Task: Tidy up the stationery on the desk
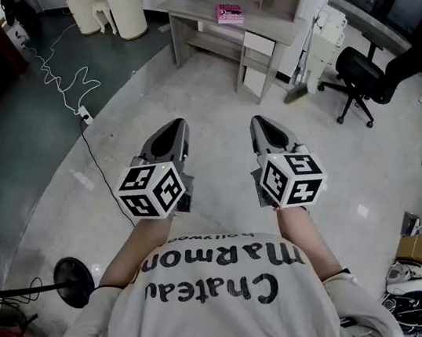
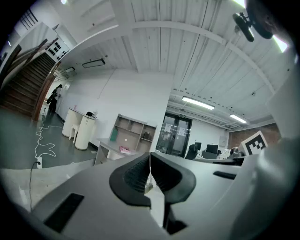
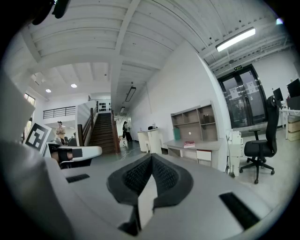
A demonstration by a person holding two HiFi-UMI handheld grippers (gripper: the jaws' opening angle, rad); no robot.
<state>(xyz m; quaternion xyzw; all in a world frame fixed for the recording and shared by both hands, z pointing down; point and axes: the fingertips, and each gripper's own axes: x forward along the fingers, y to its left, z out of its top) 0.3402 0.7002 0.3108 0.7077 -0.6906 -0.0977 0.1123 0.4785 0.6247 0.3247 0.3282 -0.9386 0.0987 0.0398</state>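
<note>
In the head view, the person is standing on a pale, glossy floor and holding the left gripper and the right gripper side by side in front of the body. Both are pointing toward the far desk. The desk is sitting well apart from them against the far wall, with a pink book lying near the middle of its top. Any smaller stationery is too small to make out. Bare floor is stretching between the grippers and the desk's near edge. A black office chair is standing to the right of the desk. On the left, a white cable is snaking across darker floor, and two round white cabinets are standing at the far left.

In the left gripper view, the left gripper is showing its jaws pressed together with nothing between them. Beyond them the desk is sitting left of centre, carrying the pink book. A staircase is rising at the far left, and glass doors are standing far ahead.

In the right gripper view, the right gripper is likewise showing its jaws meeting, empty. The desk and the pink book are sitting right of centre. The office chair is standing further right, and the staircase is rising at the left.
</note>
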